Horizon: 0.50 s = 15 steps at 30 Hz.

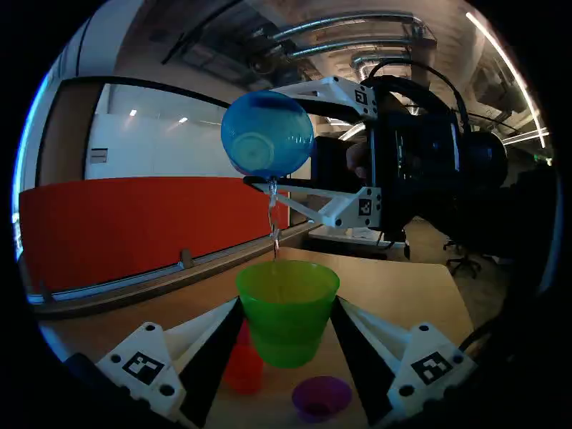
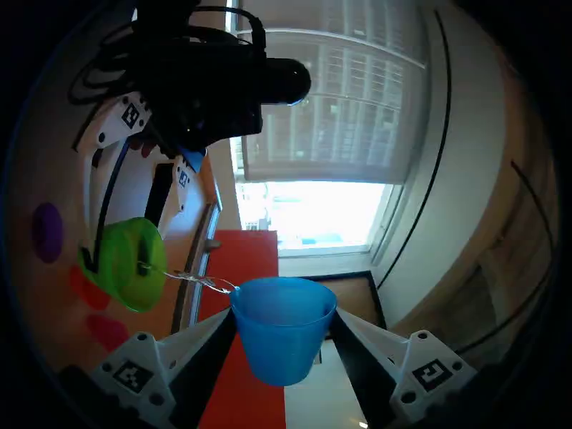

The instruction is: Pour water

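A green cup [image 1: 286, 314] stands upright between the fingers of my left gripper [image 1: 286, 304], which is shut on it. Above it, my right gripper [image 1: 263, 136] is shut on a blue cup [image 1: 267, 134], tipped with its mouth down. A thin stream of water [image 1: 273, 214] falls from the blue cup's rim into the green cup. In the right gripper view the blue cup [image 2: 282, 329] sits between my right gripper's [image 2: 284, 314] fingers. The stream [image 2: 193, 279] runs across to the green cup [image 2: 129, 264], held by the left gripper [image 2: 121, 247].
A red cup [image 1: 243, 365] and a purple cup [image 1: 322, 397] stand on the wooden table [image 1: 400, 293] below the green cup. Behind the table runs a red partition [image 1: 129, 222]. An office chair [image 1: 463, 261] stands past the table's far corner.
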{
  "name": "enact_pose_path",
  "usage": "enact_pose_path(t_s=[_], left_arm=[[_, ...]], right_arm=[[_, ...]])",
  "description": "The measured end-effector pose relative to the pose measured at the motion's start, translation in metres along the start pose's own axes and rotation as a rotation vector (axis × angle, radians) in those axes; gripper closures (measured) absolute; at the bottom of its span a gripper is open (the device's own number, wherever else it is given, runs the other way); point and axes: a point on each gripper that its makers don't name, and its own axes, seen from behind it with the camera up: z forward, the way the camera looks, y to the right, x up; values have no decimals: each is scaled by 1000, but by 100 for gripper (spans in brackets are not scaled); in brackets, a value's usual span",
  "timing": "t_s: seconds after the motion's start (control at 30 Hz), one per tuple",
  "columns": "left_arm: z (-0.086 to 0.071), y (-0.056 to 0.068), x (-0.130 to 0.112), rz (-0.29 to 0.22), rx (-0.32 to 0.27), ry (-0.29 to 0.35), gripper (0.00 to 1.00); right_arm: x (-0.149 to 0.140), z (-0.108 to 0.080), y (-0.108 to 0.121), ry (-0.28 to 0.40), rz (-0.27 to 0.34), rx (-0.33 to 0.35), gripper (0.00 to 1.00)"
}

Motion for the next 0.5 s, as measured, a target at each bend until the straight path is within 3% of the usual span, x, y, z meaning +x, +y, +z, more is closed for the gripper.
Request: enact_pose_path(t_s=[0.5], left_arm=[[-3, -3, 5, 0, 8, 6, 17]], right_arm=[[4, 1, 0, 11, -32, 1, 10]])
